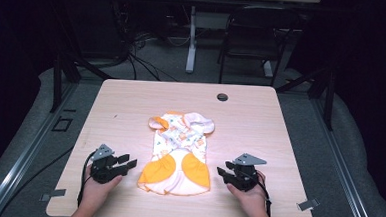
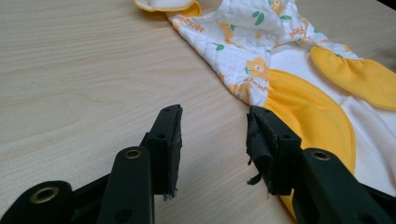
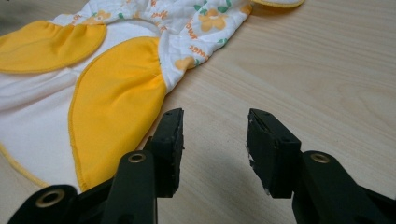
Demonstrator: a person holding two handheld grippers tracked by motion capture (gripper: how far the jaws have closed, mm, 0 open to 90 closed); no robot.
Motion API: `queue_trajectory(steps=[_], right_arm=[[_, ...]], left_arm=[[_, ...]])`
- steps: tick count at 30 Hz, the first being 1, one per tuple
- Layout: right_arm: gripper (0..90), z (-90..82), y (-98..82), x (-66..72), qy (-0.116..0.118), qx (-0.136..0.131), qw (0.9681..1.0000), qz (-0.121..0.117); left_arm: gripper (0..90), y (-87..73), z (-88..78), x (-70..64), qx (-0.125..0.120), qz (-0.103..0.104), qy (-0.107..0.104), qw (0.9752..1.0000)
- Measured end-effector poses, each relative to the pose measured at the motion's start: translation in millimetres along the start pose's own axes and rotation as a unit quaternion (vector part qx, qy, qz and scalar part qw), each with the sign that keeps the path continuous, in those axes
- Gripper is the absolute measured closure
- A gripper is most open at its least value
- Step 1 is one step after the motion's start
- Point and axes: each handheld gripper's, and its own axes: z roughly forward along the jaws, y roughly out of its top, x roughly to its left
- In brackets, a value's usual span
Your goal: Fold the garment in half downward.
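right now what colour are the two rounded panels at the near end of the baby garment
Orange-yellow, on a white baby garment; clearest in the right gripper view.

- High view: above near edge, looks fwd/down over whole counter (image 1: 131, 100).
- Both claw views: low, close to counter, angled inward; share the baby romper's (image 1: 178, 155) yellow hem w/ high view.

One baby garment (image 1: 180, 153) lay on the one worktop (image 1: 131, 110), with two orange patches at its near end. Two tools stood by: the left tool (image 1: 128, 164) and the right tool (image 1: 223, 173), each with two jaws. One chair (image 1: 255, 36) stood far behind.
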Motion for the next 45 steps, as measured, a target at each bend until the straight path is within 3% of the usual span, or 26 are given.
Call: queue_trajectory(steps=[11,27,31,32,36,45], right_arm=[[57.7,-3.5,0.8,0.3,0.003,-0.003,1.0,0.0],[60.4,-5.3,2.6,3.6,0.006,-0.012,0.9999,-0.003],[63.0,-5.7,6.8,6.1,0.01,-0.007,0.9998,-0.013],[63.7,-6.0,11.2,7.2,0.011,-0.002,0.9996,-0.028],[66.0,-3.7,18.6,8.6,0.013,0.002,0.9994,-0.033],[76.0,8.8,36.7,6.9,0.018,0.017,0.9986,-0.046]], left_arm=[[56.1,1.6,-1.4,-2.6,0.003,0.008,0.01,0.9999],[58.0,5.0,-1.9,-5.0,0.005,0.016,0.001,0.9999],[59.9,9.1,1.2,-6.6,0.012,0.024,-0.003,0.9996],[61.2,11.5,3.3,-7.2,0.017,0.025,-0.005,0.9995],[63.0,15.8,7.6,-8.5,0.022,0.021,-0.007,0.9995],[70.9,34.9,23.7,-14.5,0.034,0.045,-0.006,0.9984]])
